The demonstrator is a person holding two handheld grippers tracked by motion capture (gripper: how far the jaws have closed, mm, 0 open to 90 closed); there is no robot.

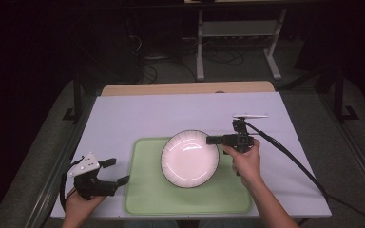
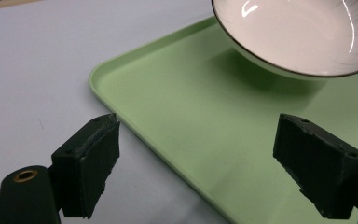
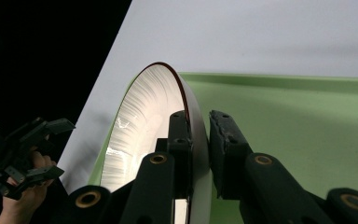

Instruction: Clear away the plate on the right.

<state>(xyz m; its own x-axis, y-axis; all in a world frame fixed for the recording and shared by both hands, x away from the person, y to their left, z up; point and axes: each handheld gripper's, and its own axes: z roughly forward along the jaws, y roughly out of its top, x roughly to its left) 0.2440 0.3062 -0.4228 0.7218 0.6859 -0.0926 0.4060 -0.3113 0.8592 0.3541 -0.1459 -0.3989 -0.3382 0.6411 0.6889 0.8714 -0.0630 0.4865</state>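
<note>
A white plate (image 1: pixel 190 159) with a thin dark rim hangs tilted just above a pale green tray (image 1: pixel 142 190). My right gripper (image 1: pixel 214 140) is shut on its right rim. In the right gripper view one jaw lies inside the plate (image 3: pixel 144 112) and the other outside, with the right gripper (image 3: pixel 198 126) pinching the edge above the tray (image 3: pixel 307 130). My left gripper (image 1: pixel 116 172) is open and holds nothing, by the tray's left side near the table's front edge. In the left gripper view the left gripper (image 2: pixel 196 154) straddles the corner of the tray (image 2: pixel 191 116), and the plate (image 2: pixel 298 32) casts a shadow.
The table (image 1: pixel 171 114) has a pale cover, bare behind and left of the tray. A wooden strip (image 1: pixel 185 88) runs along its far edge. The right gripper's cable (image 1: pixel 290 159) trails off to the right. The left gripper (image 3: pixel 56 149) shows far off, in a hand.
</note>
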